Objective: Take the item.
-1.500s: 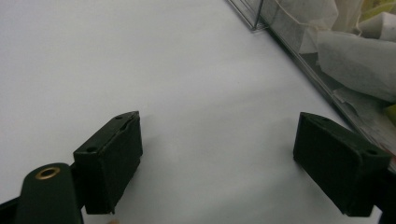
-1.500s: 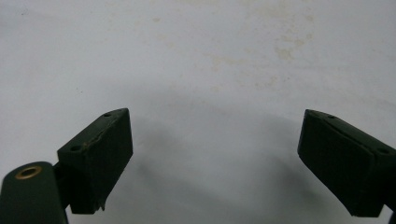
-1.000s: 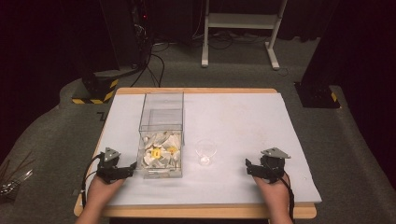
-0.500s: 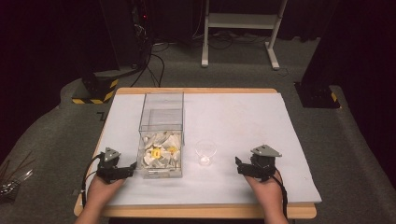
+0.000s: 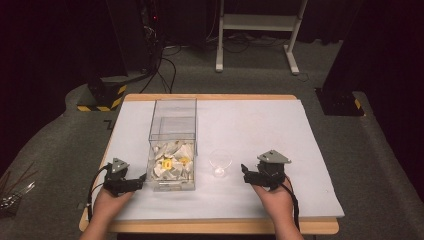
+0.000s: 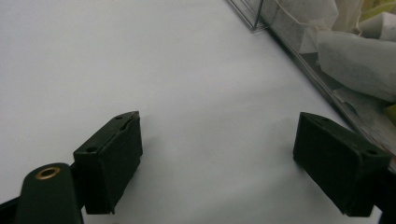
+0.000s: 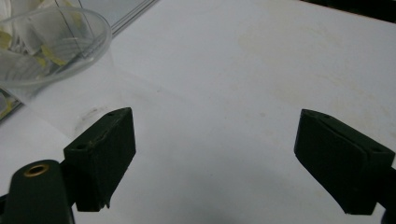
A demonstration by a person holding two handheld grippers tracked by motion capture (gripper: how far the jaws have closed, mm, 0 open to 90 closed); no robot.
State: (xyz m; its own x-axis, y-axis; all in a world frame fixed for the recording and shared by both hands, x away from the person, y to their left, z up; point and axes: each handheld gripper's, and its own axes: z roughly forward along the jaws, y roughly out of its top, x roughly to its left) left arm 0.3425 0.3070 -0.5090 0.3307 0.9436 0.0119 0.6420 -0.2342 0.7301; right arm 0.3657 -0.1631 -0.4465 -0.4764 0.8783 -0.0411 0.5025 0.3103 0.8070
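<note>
A clear plastic box [image 5: 172,145] stands on the white table cover [image 5: 260,125], its near end filled with white and yellow sachets [image 5: 171,166]. A small clear cup [image 5: 220,162] stands just right of the box. My left gripper [image 5: 141,181] rests at the box's near left corner, open, with nothing between its jaws [image 6: 219,168]; the box wall [image 6: 327,84] shows at the right of the left gripper view. My right gripper [image 5: 245,172] lies right of the cup, open and empty [image 7: 215,163]. The cup [image 7: 51,46] shows at the upper left of the right gripper view.
The table's wooden edge [image 5: 220,227] runs along the front. Behind the table stand a white metal frame [image 5: 260,30], cables on the grey carpet, and a black-and-yellow base [image 5: 105,95] at the left.
My right gripper has moved left toward the cup. The left gripper has stayed by the box.
</note>
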